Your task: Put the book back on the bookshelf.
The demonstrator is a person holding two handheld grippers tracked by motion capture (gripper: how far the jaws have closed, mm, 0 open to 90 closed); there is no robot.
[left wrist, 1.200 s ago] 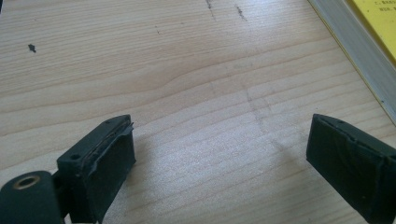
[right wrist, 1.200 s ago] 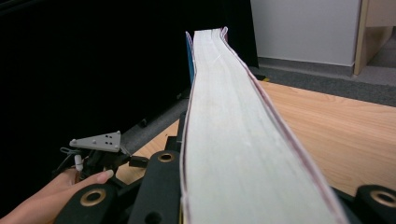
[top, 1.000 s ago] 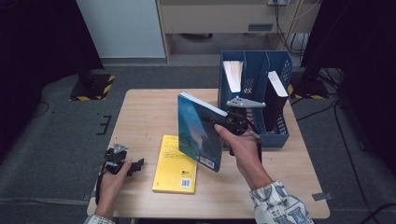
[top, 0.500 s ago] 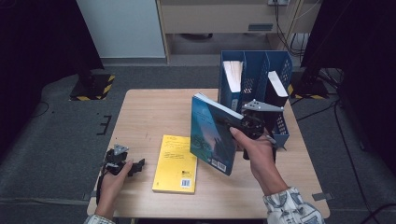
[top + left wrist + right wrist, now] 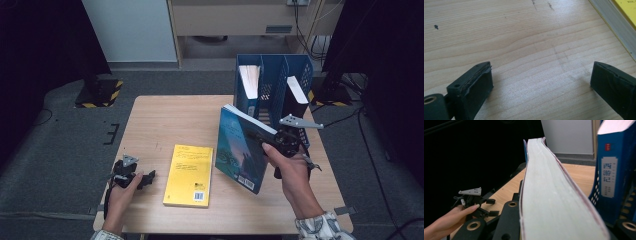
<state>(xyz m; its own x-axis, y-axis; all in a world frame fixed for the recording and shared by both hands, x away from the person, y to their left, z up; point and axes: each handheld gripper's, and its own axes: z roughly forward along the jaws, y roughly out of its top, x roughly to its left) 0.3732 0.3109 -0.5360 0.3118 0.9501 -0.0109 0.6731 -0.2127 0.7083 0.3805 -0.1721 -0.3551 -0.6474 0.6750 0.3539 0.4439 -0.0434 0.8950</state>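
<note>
My right gripper (image 5: 261, 137) is shut on a thick teal-covered book (image 5: 239, 150), held upright and tilted above the table's right half, just in front of the blue file rack (image 5: 274, 75). In the right gripper view the book's page edge (image 5: 549, 195) runs away between the jaws, close beside the rack's blue wall (image 5: 609, 182). A yellow book (image 5: 190, 167) lies flat near the table's front centre. My left gripper (image 5: 145, 179) rests on the table at the front left, open with nothing in it. Its jaws stand wide over bare wood (image 5: 541, 85), with the yellow book's edge (image 5: 621, 22) at the upper right.
The rack stands at the back right of the wooden table (image 5: 175, 120) and holds one upright book (image 5: 250, 80) in its left slot and another (image 5: 297, 90) in its right slot. Dark floor and stands surround the table.
My right hand has carried the teal book rightward, closer to the rack. The left hand and the yellow book have stayed put.
</note>
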